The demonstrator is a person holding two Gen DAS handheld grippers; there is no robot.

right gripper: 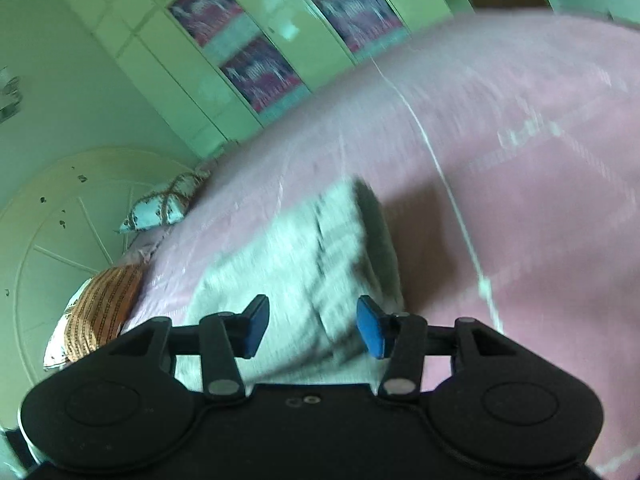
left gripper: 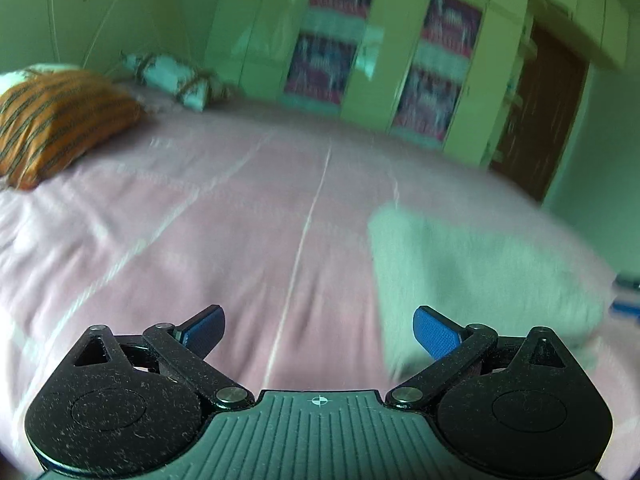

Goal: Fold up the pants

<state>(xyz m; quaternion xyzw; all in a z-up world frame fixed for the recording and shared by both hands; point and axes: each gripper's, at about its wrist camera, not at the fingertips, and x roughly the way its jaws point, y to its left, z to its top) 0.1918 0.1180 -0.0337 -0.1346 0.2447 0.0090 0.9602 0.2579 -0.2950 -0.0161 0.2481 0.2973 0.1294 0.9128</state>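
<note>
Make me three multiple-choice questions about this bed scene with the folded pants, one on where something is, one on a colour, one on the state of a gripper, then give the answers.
1. Where do the pants lie?
A. on the bedsheet
B. on the orange pillow
C. hanging on the wardrobe

2. What colour is the bedsheet?
A. blue
B. pink
C. black

3. How does the left gripper stand?
A. shut on the pants
B. shut on a pillow
C. open and empty

Answers:
1. A, the pale folded bundle rests flat on the sheet, apart from the orange pillow and the wardrobe.
2. B, the sheet is pink across both views.
3. C, its blue pads stand wide apart with only sheet between them.
</note>
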